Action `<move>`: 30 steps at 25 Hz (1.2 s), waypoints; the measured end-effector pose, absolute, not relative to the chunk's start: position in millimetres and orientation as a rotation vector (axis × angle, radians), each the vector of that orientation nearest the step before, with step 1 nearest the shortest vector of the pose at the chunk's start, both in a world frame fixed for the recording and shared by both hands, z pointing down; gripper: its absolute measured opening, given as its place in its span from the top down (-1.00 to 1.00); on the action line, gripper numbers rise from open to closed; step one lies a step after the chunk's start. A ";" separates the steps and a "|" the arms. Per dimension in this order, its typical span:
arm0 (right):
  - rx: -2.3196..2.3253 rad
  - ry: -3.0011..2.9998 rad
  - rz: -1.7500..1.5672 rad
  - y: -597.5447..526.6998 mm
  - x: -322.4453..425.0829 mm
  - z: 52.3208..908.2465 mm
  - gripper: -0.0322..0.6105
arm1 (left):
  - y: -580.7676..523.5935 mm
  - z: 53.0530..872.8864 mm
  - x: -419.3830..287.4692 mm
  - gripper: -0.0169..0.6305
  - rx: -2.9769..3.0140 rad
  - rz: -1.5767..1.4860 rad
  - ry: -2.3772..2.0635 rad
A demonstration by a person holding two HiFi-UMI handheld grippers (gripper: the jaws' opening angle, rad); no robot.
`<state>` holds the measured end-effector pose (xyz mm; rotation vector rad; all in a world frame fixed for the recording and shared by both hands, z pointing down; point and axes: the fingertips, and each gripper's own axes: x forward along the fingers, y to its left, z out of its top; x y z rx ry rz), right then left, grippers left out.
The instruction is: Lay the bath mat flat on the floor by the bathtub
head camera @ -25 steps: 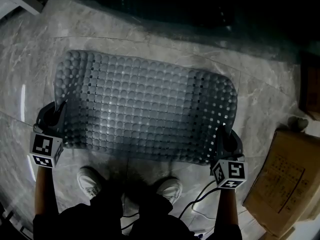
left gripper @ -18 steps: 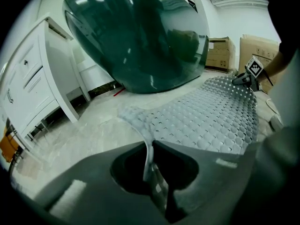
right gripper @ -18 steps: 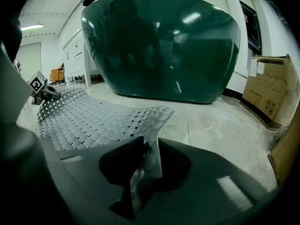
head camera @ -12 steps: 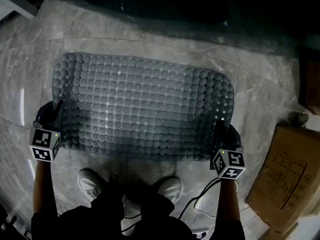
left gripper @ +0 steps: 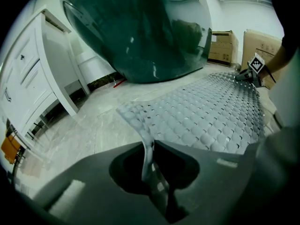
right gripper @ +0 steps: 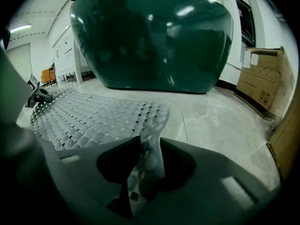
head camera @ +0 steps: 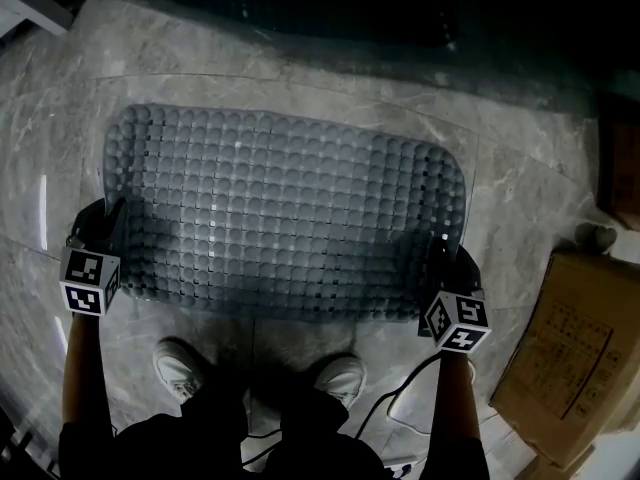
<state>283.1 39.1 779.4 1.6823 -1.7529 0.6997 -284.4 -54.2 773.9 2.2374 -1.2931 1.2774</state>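
The task looks nearly finished: the grey, bubble-textured rubber bath mat with rows of small holes (head camera: 290,213) is spread open to its full width over the pale marble floor (head camera: 530,198), its long far edge running alongside the dark green glossy bathtub (left gripper: 140,32). Most of the mat seems to lie on or very close to the floor, but the two near corners curl upward into the jaws, so it is not yet fully flat. The left hand-held gripper (head camera: 105,226) is clamped on the mat's near left corner, the thin rubber pinched upright between its jaws in the left gripper view (left gripper: 150,156). The right hand-held gripper (head camera: 447,264) likewise grips the near right corner, a fold of mat squeezed between its jaws (right gripper: 145,161). The mat stretches away from both grippers toward the tub. What remains, by my reading, is to lower the near edge and release both corners. A brown cardboard box (head camera: 560,338) stands off to the right, apart from the mat.
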 end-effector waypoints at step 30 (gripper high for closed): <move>1.794 -1.731 0.664 42.1 294.8 769.0 0.32 | -58.9 769.7 -310.4 0.24 2.191 1.452 -1.413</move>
